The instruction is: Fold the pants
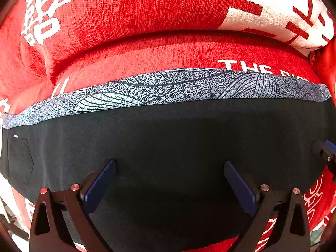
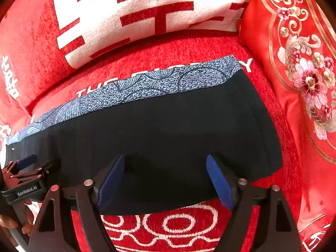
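The black pants (image 1: 168, 138) lie flat and folded on a red sofa seat, with a blue-grey patterned strip (image 1: 168, 86) along their far edge. My left gripper (image 1: 170, 163) is open just above the black fabric, its blue pads spread wide and empty. My right gripper (image 2: 166, 159) is open over the near right part of the pants (image 2: 157, 126), pads apart and empty. The left gripper (image 2: 31, 163) also shows at the left edge of the right wrist view. A back pocket (image 1: 20, 157) shows at the pants' left end.
The red sofa seat (image 2: 168, 224) with white lettering carries the pants. Red and white back cushions (image 2: 126, 16) stand behind. A red embroidered floral pillow (image 2: 304, 73) stands at the right, close to the pants' right end.
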`<state>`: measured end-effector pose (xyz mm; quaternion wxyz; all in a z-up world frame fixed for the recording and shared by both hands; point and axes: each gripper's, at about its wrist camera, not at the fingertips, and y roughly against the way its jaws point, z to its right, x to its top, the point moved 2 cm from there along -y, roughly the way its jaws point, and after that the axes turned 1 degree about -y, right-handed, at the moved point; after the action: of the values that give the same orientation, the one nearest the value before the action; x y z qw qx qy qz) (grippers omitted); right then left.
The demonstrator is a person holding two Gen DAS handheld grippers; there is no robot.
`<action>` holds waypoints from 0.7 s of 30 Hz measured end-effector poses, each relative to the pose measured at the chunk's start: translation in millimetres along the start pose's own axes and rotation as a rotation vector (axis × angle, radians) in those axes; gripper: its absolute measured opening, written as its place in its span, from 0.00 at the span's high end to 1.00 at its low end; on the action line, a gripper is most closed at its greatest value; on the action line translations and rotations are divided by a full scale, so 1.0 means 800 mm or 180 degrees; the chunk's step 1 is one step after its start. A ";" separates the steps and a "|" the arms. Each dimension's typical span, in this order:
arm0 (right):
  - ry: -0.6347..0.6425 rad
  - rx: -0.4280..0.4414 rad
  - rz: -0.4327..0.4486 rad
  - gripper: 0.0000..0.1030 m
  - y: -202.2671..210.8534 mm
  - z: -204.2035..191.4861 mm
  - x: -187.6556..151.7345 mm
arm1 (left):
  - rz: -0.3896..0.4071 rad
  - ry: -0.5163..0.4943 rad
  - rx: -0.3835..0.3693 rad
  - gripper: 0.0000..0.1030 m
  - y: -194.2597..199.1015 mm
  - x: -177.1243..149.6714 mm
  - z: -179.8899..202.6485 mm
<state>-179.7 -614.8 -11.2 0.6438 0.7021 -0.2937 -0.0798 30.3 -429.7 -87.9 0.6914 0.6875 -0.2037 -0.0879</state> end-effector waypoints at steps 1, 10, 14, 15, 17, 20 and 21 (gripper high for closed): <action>-0.0014 0.0017 0.0011 0.20 -0.001 0.001 -0.001 | 0.0006 0.0002 -0.0003 0.00 -0.005 0.000 0.001; -0.0282 0.0244 0.0012 0.20 0.024 0.014 -0.007 | 0.0020 0.0018 -0.0023 0.00 -0.005 -0.008 -0.002; -0.0765 0.0709 0.0065 0.19 0.042 0.036 -0.014 | 0.0036 0.0013 -0.0025 0.00 -0.005 -0.010 -0.003; -0.0956 0.0929 0.0079 0.19 0.049 0.045 -0.022 | 0.0046 0.0013 -0.0022 0.00 -0.005 -0.011 -0.003; -0.1265 0.1264 0.0066 0.19 0.053 0.060 -0.037 | 0.0050 0.0018 -0.0005 0.00 -0.003 -0.012 -0.003; -0.1796 0.1675 -0.0013 0.19 0.050 0.088 -0.073 | -0.0036 0.0047 0.0051 0.00 0.004 -0.009 0.001; -0.1881 0.1717 -0.0020 0.20 0.049 0.094 -0.081 | -0.0039 0.0044 -0.0015 0.00 0.010 -0.008 0.006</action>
<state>-281.7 -646.0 -3.3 0.3239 0.7936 -0.4745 -0.2004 21.3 -431.0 -81.3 0.6939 0.6877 -0.1946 -0.0879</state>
